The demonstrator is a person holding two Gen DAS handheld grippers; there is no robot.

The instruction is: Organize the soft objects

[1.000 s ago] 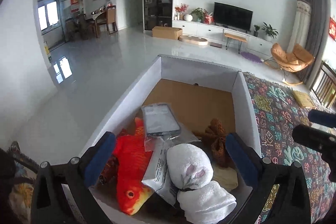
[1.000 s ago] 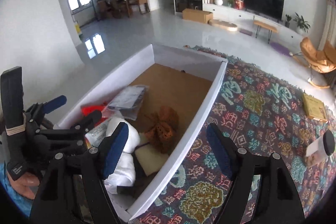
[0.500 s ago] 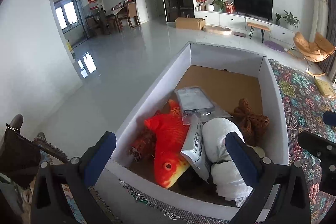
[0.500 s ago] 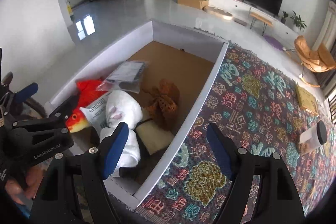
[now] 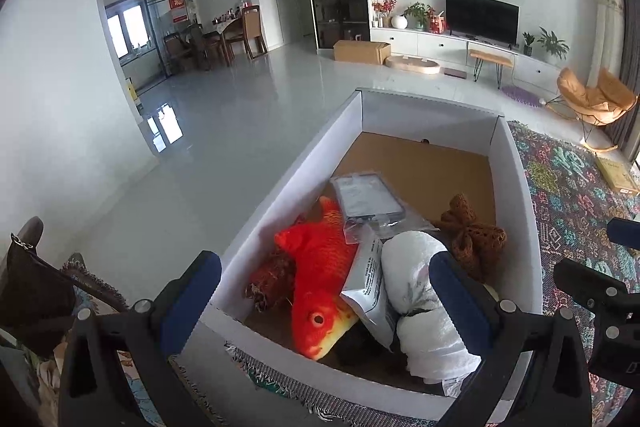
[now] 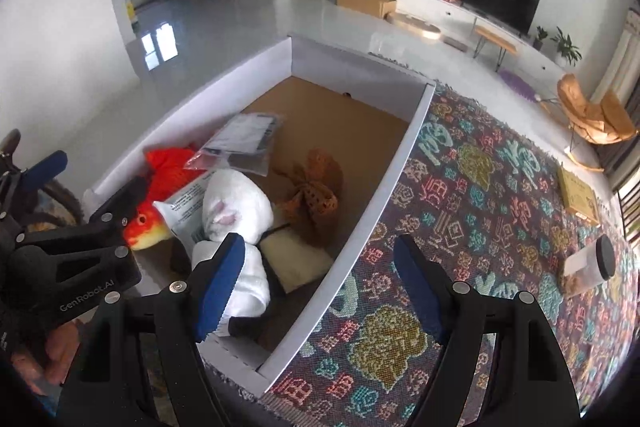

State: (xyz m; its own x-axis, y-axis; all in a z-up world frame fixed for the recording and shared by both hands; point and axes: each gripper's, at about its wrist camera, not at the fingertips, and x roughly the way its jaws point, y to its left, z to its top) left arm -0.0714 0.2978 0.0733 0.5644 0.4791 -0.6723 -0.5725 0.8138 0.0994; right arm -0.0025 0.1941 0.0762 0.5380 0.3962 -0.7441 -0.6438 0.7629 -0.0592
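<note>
Both of my claws have drawn back and risen since a second ago, so that the near wall of the white cardboard box (image 5: 516, 163) now shows below them; nothing inside has shifted.

My left claw (image 5: 324, 297) hangs over the box's near edge with its blue-padded fingers spread wide and nothing between them. My right claw (image 6: 320, 277) is likewise spread and empty, straddling the box's right wall, one finger over the contents and one over the patterned woven rug (image 6: 492, 187) that carries the box. I judge both are held off to survey the load before the next pick.

Contents are crowded into the near half, leaving bare brown floor toward the far wall.
- Near right corner: a rolled white terry towel (image 5: 424, 291), bound at its middle by a dark band, lying on a flat cream sponge-like pad (image 6: 298, 259).
- Near left: an orange-red plush fish (image 5: 324, 267), fuzzy, nose toward the near wall. A dark red knitted piece (image 5: 266, 277) lies along the left wall beside it.
- Between fish and towel: a white printed plastic pouch (image 5: 366, 287), leaning on both.
- Centre: a clear crinkled plastic bag with a flat grey insert (image 5: 368, 199), resting on the fish's tail.
- Right of centre: a brown crocheted bow (image 5: 472, 235), open-mesh and limp.

Outside, on the rug's right edge, a clear jar with a black lid (image 6: 592, 263) lies on its side.
</note>
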